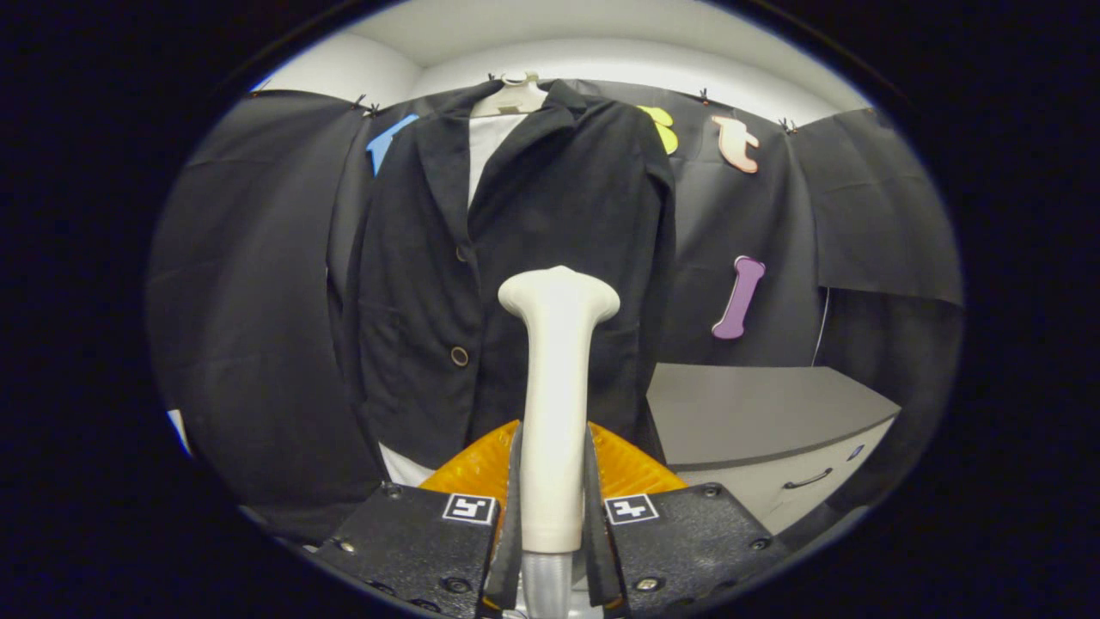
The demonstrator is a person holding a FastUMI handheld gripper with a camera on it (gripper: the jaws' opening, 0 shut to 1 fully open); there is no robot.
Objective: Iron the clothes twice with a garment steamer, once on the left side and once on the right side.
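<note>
Right, biggest thing ahead of me is the black cloth wall (249,284) draped all around the booth, and hanging against it, straight ahead beyond my fingers, is the dark jacket (516,284) on a pale hanger (512,96), a strip of white lining showing between its lapels. Two buttons sit down its front, one near the waist, one higher up. Off to the right and lower down stands a grey cabinet (756,421) with a dark drawer handle on its pale front. Now closer in: the garment steamer (557,387) stands upright right in front of me, cream-coloured, its flared head overlapping the jacket's lower front; whether it touches the fabric I cannot tell. And my gripper (552,507): both fingers are pressed snug against the steamer's handle, one on each side, holding it firmly between them, with a metal section of the handle showing below.
</note>
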